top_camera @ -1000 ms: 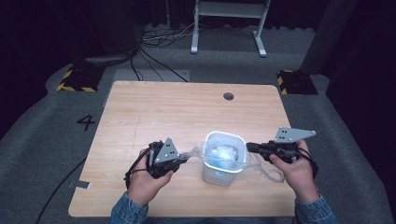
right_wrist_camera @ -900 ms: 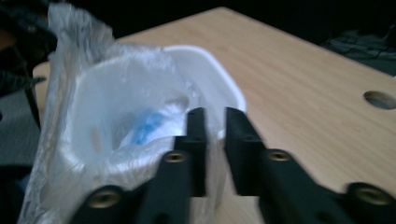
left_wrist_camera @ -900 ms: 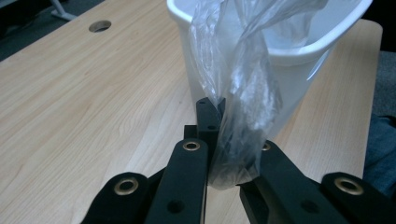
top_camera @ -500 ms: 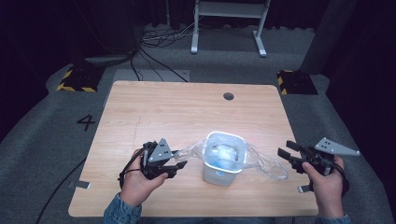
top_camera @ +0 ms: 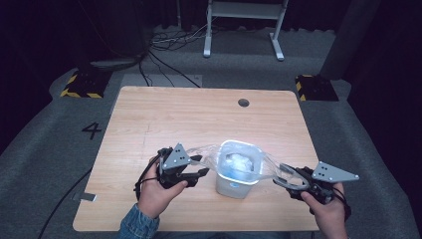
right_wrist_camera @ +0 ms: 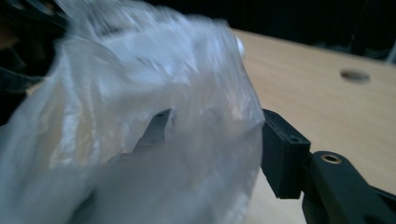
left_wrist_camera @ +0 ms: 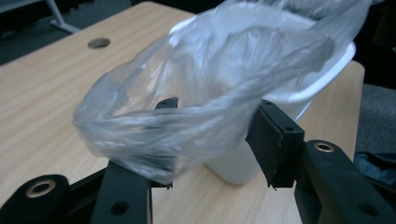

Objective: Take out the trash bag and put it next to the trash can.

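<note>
Where the grey floor (top_camera: pixel 54 149) at left bears a "4" (top_camera: pixel 92 130), the counter (top_camera: pixel 199 119) holds a white bin (top_camera: pixel 238 174) at lower centre, its clear bag (top_camera: pixel 239 163) stretched sideways over the spread jaws of the left gripper (top_camera: pixel 199 167) and right gripper (top_camera: pixel 283 175).

A bin (top_camera: pixel 238 177) is standing on the table (top_camera: pixel 199 114), bag (top_camera: pixel 211 153) in it, between left gripper (top_camera: pixel 198 167) and right gripper (top_camera: pixel 284 178).

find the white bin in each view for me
High view: white bin, near edge of the table, centre.
Left gripper view: upper right, behind the plastic bag.
Right gripper view: hidden by the bag; only a sliver of rim may peek through.
Shared landmark: the round hole in the tabletop.
</note>
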A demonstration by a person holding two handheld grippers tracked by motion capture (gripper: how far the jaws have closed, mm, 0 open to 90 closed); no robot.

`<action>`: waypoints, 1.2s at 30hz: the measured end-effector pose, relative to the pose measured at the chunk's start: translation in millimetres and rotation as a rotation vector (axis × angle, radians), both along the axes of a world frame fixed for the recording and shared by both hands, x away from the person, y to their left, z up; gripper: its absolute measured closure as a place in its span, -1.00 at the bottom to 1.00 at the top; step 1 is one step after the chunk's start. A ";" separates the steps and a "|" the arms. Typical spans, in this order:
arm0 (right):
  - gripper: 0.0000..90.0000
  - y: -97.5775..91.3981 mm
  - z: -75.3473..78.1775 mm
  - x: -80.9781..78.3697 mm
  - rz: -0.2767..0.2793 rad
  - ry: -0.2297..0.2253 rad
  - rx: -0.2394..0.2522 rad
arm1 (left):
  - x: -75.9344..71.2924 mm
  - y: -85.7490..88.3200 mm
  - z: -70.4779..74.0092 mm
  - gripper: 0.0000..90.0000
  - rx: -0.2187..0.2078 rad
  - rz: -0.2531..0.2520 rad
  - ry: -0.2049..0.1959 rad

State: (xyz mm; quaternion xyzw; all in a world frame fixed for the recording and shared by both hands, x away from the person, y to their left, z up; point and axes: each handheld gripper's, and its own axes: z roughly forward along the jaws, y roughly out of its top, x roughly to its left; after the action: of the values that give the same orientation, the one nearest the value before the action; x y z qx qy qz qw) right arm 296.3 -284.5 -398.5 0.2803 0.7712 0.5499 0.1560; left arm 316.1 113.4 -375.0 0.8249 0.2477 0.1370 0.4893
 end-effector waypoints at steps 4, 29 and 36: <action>0.04 15.9 18.2 4.5 0.044 -0.030 -0.002 | 2.6 -11.7 7.1 0.22 0.001 -0.027 -0.009; -0.48 137.4 39.5 61.0 0.269 -0.015 -0.237 | 20.2 -48.9 24.4 0.55 -0.116 -0.115 -0.037; 0.57 143.0 37.1 62.0 0.373 0.014 -0.240 | 17.2 -53.6 26.6 0.64 -0.135 -0.150 -0.047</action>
State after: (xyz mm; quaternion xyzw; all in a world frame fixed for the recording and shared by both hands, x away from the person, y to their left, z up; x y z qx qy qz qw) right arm 358.3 -141.5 -361.4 0.1160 0.8707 0.4714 0.0783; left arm 333.2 59.8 -348.4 0.8028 0.1824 0.1022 0.5585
